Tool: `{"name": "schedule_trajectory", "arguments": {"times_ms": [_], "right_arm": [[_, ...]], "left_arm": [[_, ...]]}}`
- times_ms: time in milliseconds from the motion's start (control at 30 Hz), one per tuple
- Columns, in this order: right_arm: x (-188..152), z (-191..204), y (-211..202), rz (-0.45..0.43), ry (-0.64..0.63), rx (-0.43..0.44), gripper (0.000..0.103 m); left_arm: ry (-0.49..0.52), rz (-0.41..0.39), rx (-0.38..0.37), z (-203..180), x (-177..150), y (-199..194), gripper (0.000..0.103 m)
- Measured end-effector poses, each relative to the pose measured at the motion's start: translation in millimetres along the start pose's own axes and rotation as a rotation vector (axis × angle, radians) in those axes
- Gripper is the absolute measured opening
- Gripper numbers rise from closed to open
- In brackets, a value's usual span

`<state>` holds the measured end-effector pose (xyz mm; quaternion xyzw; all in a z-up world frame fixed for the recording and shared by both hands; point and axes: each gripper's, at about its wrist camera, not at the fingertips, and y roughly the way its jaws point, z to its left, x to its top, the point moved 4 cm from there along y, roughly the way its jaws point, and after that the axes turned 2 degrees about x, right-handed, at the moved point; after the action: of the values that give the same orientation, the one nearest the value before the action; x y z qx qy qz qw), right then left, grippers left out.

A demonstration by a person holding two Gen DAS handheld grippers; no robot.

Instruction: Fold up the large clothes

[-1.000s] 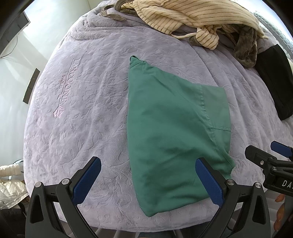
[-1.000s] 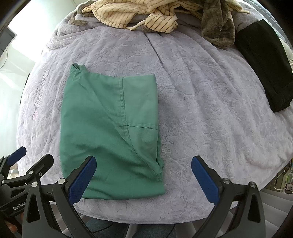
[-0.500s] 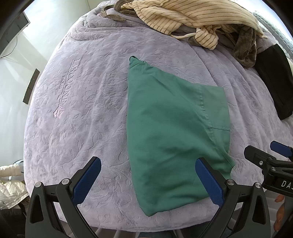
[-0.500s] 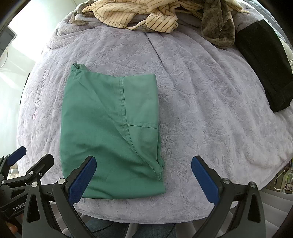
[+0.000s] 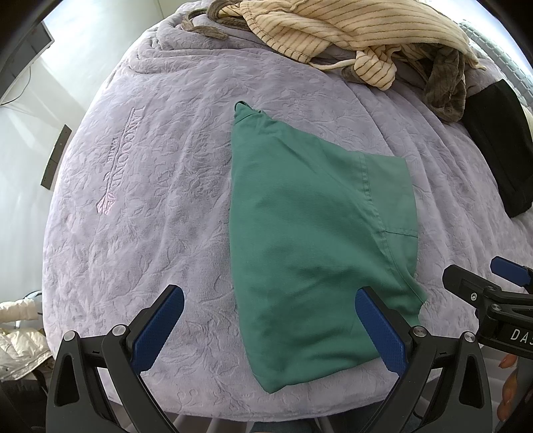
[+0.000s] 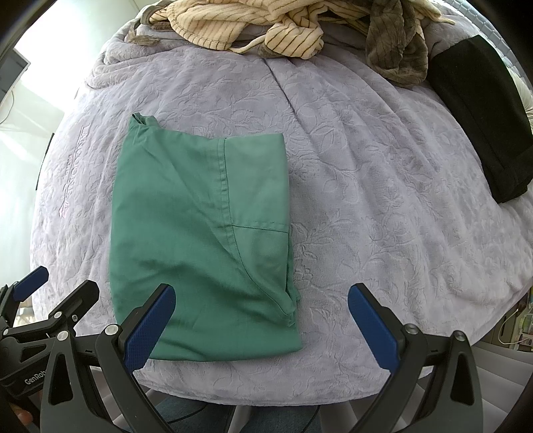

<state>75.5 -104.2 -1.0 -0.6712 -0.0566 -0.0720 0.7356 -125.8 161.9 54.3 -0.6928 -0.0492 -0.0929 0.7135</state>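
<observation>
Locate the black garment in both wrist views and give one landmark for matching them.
Left wrist: black garment at the right edge, upper half.
Right wrist: black garment at upper right, lying diagonally.
Shared landmark: the folded green garment on the lavender blanket.

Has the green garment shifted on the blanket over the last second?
No. The green garment keeps its place against the blanket's embroidered logo and near edge in both views; both grippers hang open, touching nothing.

Beyond the green garment (image 6: 200,239), the striped clothing pile (image 6: 253,23) is cut off by the top edge, and the black folded cloth (image 6: 479,113) runs past the right edge.
</observation>
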Motion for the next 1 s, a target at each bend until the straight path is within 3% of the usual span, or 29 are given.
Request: {"name": "schedule_trajectory", "arguments": {"times_ms": [1000], "right_arm": [[-4.4, -1.6, 1.9, 0.019, -0.001, 0.004, 0.103]], "left_arm": [[0.003, 0.005, 0.005, -0.4, -4.5, 1.1, 0.103]]}}
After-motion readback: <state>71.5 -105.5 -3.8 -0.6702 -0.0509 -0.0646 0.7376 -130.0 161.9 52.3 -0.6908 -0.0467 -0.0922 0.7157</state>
